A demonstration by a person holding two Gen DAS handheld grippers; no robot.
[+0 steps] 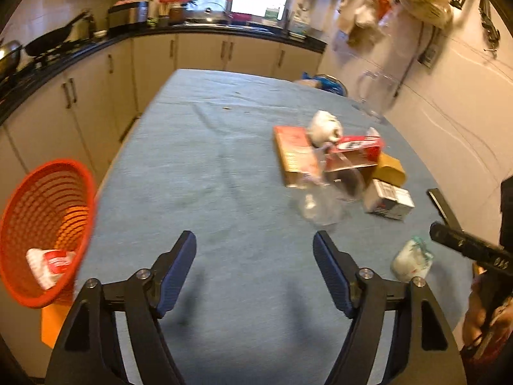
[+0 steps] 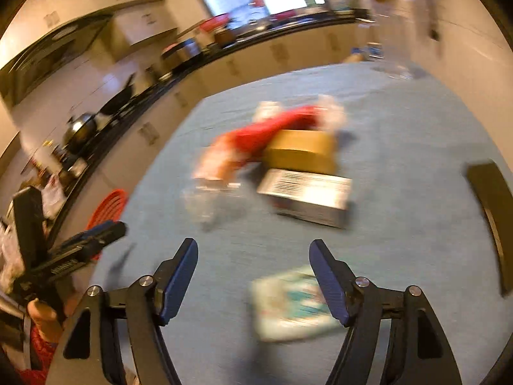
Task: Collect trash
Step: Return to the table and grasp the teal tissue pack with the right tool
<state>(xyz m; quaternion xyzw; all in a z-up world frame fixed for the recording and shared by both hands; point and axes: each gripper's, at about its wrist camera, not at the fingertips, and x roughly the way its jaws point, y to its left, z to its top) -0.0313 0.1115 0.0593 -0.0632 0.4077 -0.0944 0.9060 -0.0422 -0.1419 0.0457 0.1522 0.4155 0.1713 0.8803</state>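
Both fingers wide open, empty. Right gripper over packet, just inside right finger. Go down slow, center packet, squeeze, carry to basket.

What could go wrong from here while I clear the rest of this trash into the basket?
1. The orange basket sits at the table's left edge, tipped toward it, with one wrapper inside; a bump could knock it off.
2. The clear plastic bottle lies against the stacked boxes; pulling one item may scatter the pile.
3. The white-and-teal packet is blurred under the open right gripper; a grasp could miss.
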